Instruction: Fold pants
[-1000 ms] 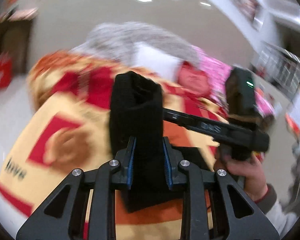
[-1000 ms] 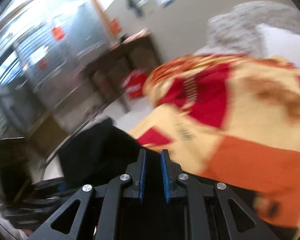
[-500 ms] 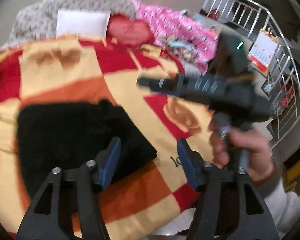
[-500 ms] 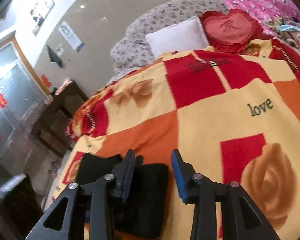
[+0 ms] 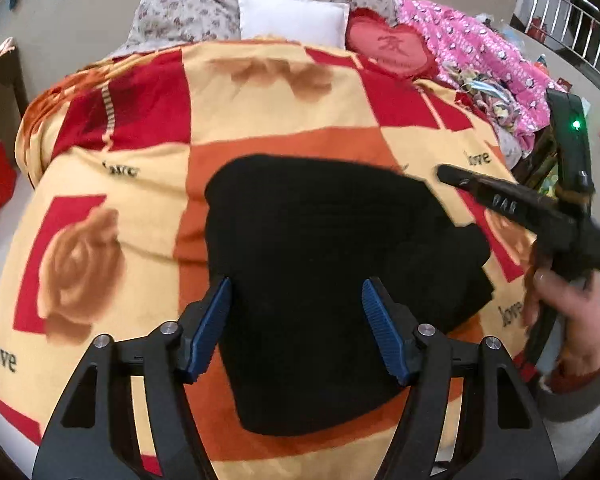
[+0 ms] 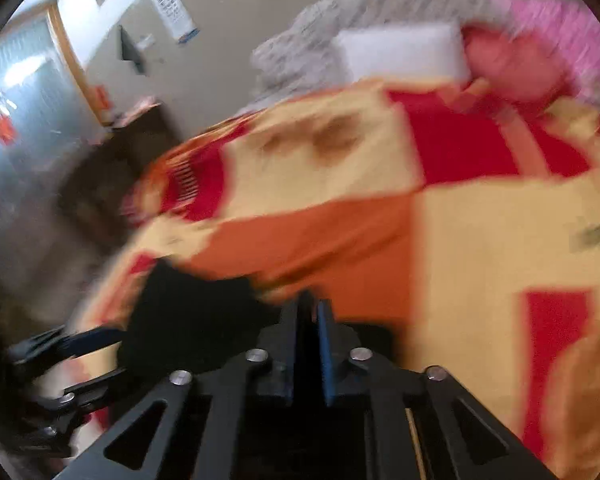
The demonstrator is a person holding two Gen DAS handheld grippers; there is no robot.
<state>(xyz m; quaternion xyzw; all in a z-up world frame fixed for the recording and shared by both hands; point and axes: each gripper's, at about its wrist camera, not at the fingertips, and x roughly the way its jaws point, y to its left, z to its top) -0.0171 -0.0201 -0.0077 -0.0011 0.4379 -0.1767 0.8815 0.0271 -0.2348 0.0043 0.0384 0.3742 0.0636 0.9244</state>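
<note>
Both views show black pants (image 5: 332,280); left gripper (image 5: 296,328) gapes, right gripper (image 6: 311,344) blurred, pinched together

Black fingers (image 5: 212,324), ribbed blue pads.

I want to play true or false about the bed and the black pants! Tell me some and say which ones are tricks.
1. The black pants lie on a blanket with red, yellow and orange squares. True.
2. The left gripper has its jaws squeezed on the pants. False: its jaws are wide open, holding nothing.
3. A white pillow sits beside a red heart-shaped cushion. True.
4. The right gripper has its jaws wide open. False: its jaws are closed together.
5. The blanket has the word "love" on it. True.
</note>
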